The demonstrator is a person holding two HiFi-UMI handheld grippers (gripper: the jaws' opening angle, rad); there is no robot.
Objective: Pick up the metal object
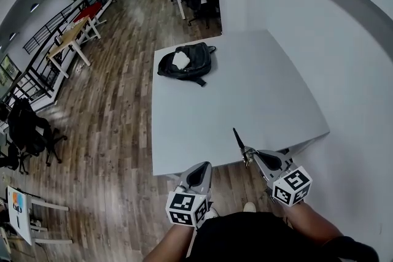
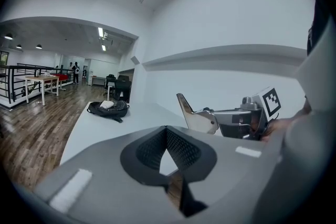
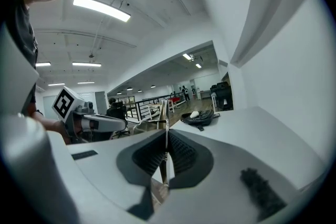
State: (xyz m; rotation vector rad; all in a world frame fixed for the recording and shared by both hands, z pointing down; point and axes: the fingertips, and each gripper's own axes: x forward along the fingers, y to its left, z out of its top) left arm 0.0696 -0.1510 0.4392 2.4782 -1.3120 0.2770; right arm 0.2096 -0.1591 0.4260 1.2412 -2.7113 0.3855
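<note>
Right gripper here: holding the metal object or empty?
Holding it: the right gripper has its jaws closed on the thin metal object, which sticks out beyond them.

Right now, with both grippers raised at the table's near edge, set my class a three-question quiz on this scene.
1. True or false: the right gripper is shut on the metal object.
2. What lies on the table? A) backpack B) laptop C) mug
3. Fill in: the left gripper holds ____.
Key: 1 true; 2 A; 3 nothing.
</note>
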